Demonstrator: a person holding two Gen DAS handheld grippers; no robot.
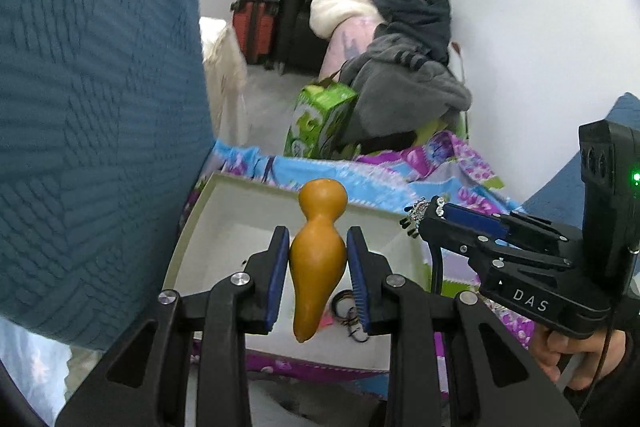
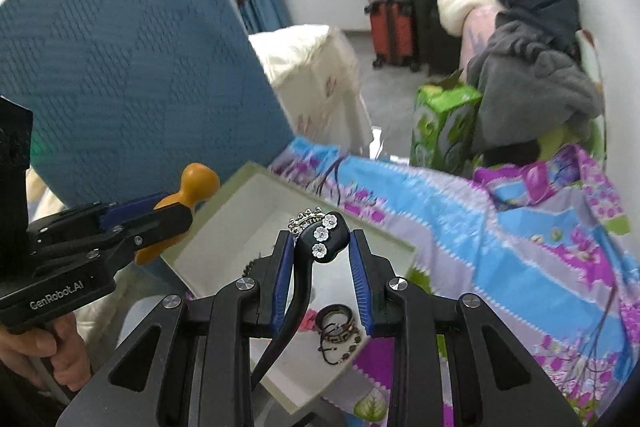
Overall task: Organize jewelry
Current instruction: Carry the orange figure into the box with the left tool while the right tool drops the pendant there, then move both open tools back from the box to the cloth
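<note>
Amber-orange gourd-shaped pendant (image 1: 318, 259), frame centre. Black hair clip with white flower studs (image 2: 322, 237). Pale-green-rimmed white box (image 2: 224, 227). Blue-purple floral bedsheet (image 2: 500, 247), right. Teal knit-patterned cushion (image 2: 120, 47), upper left. Black grippers, blue ribbed pads (image 1: 276, 279).

Box (image 2: 224, 227) sits below both tools on bedspread (image 2: 520, 247); bracelets (image 2: 338, 331) in its near corner, under right tool (image 2: 322, 267); left tool (image 1: 318, 269) alongside.

2 hand-held grippers, 1 orange gourd (image 1: 318, 259), 1 black hair clip (image 2: 320, 245), 1 white box (image 2: 224, 227), 2 suitcases.
</note>
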